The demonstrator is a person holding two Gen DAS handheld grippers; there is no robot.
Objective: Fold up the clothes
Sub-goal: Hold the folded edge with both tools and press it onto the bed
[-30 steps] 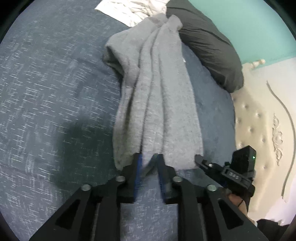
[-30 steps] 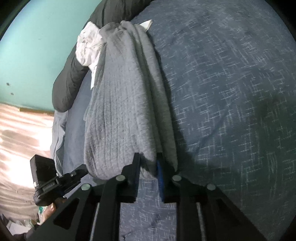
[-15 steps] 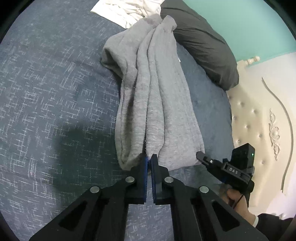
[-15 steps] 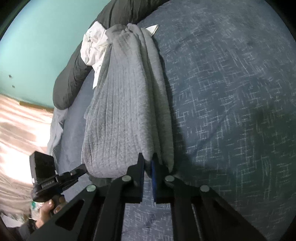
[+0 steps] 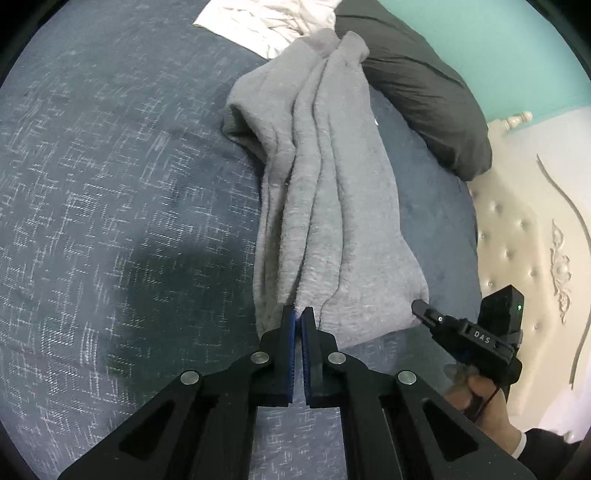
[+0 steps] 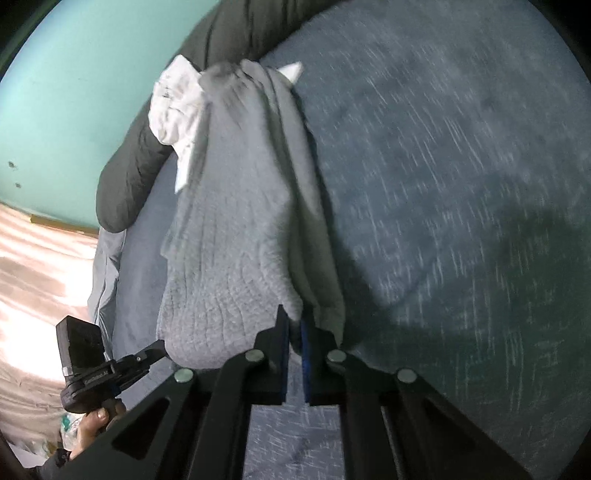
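Note:
A long grey knit garment (image 5: 325, 206) lies bunched in lengthwise folds on the dark blue bedspread (image 5: 110, 184). My left gripper (image 5: 298, 314) is shut on its near edge, towards the left side. In the right wrist view the same grey garment (image 6: 236, 240) runs away from me, and my right gripper (image 6: 294, 325) is shut on a fold of its near edge. Each gripper also shows in the other's view: the right gripper (image 5: 424, 312) in a hand beside the garment's right corner, the left gripper (image 6: 157, 349) at its left corner.
A black pillow (image 5: 424, 96) and a crumpled white cloth (image 5: 266, 22) lie at the garment's far end, under a teal wall. A cream tufted headboard (image 5: 517, 229) borders the bed on the right. The blue bedspread (image 6: 461, 184) stretches wide beside the garment.
Both grippers went from open around the garment's near edge to shut on it. The right wrist view is now blurred with motion.

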